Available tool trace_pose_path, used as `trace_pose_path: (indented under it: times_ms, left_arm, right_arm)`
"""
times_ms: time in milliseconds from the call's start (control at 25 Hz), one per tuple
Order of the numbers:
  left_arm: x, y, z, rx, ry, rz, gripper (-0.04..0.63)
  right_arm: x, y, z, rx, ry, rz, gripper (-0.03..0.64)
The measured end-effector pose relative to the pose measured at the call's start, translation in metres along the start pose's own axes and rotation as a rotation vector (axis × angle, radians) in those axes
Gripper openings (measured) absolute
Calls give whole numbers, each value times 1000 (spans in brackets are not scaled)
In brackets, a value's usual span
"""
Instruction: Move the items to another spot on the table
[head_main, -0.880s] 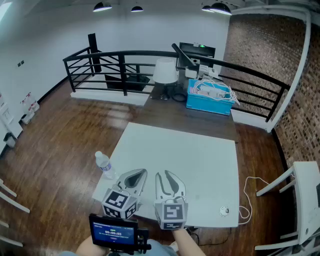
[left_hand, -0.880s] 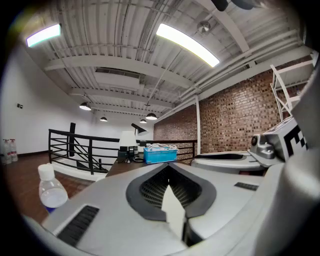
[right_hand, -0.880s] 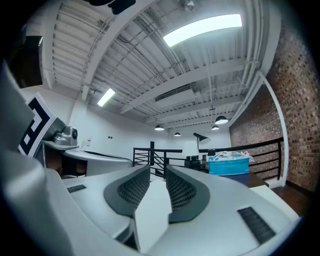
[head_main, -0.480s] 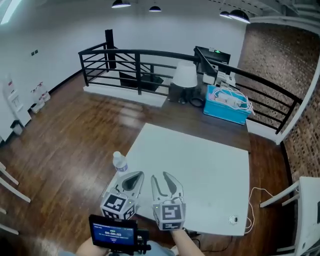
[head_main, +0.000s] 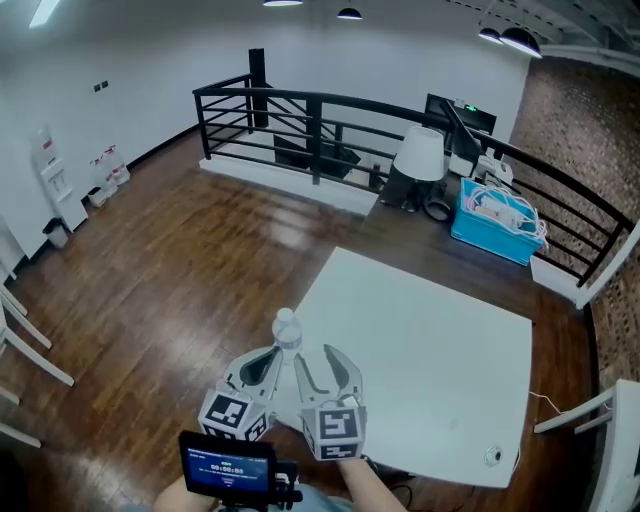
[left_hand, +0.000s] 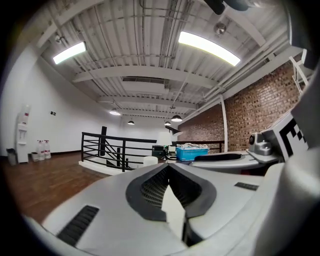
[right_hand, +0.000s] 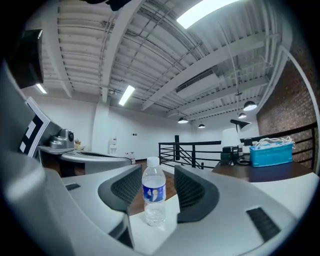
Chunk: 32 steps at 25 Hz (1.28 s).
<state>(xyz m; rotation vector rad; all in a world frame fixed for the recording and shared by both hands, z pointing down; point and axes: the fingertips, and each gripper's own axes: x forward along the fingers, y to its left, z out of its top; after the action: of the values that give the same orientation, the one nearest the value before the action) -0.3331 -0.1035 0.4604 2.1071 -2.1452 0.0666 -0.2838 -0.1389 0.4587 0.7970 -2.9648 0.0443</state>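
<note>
We had the bottle (head_main: 287, 335) upright just ahead of the right gripper (head_main: 322, 362), lined up with its parted jaws, untouched; left gripper (head_main: 265, 362) closed, empty.

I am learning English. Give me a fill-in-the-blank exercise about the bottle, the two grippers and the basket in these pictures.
1. The water bottle stands ___ on the white table.
2. The right gripper has its jaws ___, with the bottle between them.
3. The left gripper has its jaws ___.
4. The basket beyond the table is ___ in colour.

Missing words: upright; open; shut; blue.
</note>
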Motion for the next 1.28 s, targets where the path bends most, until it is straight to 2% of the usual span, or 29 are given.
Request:
trace_pose_path:
  times_ms: [240,400,560,960,1000,1040,1280]
  left_arm:
    - [-12,35,-6,-14,13,47,11]
    - [-13,54,-13,-23,28,66,11]
    - [-12,65,-18,-29,39,69,11]
    - [7,82,-32,-34,72,46,11]
    - [9,85,-33,-34,74,44,11]
    - [12,87,-34,-33,76,42,11]
    - [19,97,-41,-32,99,32,11]
  right_arm:
    - [28,28,-12,8,33,42,269]
    - [45,31,-26,16,59,35,280]
    - [62,34,-36,30,83,38,338]
    - [89,18,-48,6,78,-42,339]
    - [92,17,-50,7,83,-41,341]
    - [96,18,-53,7,91,-36,371]
    - [116,18,-67,-1,122,-37,371]
